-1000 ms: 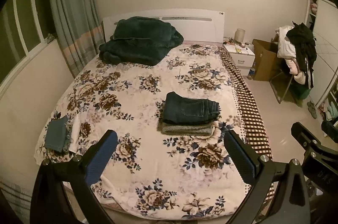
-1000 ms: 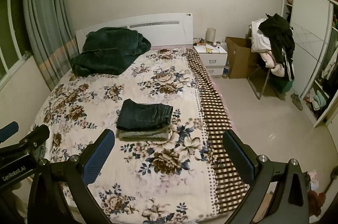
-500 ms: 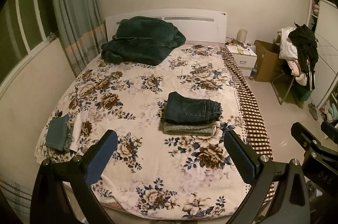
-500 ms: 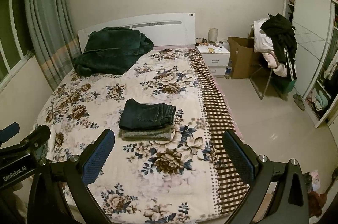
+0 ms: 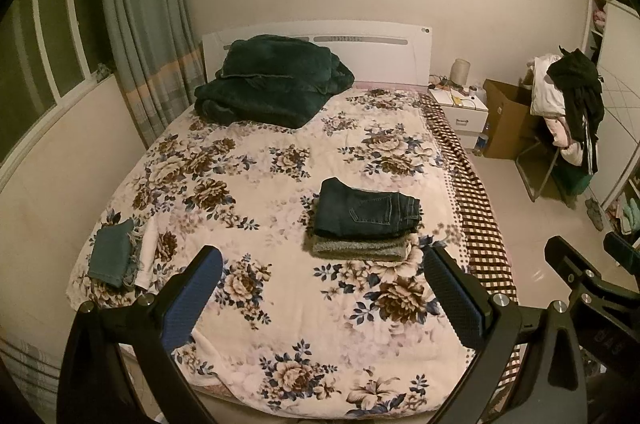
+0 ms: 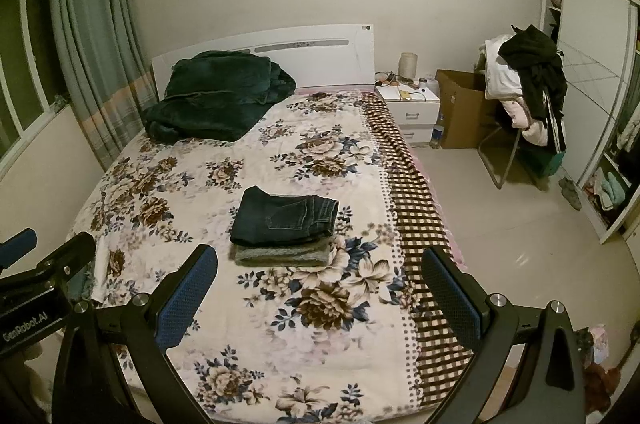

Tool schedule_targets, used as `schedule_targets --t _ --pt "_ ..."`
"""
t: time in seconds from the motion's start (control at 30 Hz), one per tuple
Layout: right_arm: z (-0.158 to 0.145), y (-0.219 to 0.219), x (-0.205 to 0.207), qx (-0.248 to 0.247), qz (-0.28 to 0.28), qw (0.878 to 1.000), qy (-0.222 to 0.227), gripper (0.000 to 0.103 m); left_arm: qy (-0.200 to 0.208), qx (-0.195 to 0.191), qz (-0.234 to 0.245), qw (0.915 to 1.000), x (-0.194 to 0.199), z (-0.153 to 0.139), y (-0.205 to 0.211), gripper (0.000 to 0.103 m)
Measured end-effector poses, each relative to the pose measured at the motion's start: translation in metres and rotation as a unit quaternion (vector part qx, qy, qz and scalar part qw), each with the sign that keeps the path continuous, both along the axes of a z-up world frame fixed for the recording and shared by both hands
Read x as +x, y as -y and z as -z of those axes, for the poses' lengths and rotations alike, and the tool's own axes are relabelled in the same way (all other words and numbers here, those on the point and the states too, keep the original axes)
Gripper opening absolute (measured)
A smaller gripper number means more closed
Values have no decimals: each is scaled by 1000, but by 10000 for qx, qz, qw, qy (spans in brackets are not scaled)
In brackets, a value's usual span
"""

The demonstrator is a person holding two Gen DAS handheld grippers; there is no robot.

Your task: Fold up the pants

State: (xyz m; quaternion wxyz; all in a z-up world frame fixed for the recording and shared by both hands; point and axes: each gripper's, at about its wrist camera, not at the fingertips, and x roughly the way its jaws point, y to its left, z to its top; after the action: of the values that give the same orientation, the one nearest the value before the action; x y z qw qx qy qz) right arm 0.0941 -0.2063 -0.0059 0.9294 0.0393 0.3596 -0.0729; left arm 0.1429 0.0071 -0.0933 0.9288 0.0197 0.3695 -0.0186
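Both grippers hang above the foot of the bed (image 5: 280, 376), the left gripper (image 5: 322, 294) and the right gripper (image 6: 318, 290) each with fingers spread wide and nothing between them. The dark jeans (image 5: 366, 212) lie folded on a folded grey garment (image 5: 360, 248), right of the bed's middle and well apart from both grippers — a neat two-piece stack on the floral blanket. A small teal cloth (image 5: 110, 256) sits at the bed's near-left edge, and a dark green blanket (image 5: 272, 82) is heaped against the headboard.

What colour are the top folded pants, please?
Dark blue denim; clearest in the right wrist view.
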Motion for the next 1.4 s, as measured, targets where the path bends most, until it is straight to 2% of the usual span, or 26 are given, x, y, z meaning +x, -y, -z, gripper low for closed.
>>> schedule_targets --t 1.4 --pt "1 -3 3 7 -69 10000 -3 103 99 11 -127 9999 -2 -11 -8 103"
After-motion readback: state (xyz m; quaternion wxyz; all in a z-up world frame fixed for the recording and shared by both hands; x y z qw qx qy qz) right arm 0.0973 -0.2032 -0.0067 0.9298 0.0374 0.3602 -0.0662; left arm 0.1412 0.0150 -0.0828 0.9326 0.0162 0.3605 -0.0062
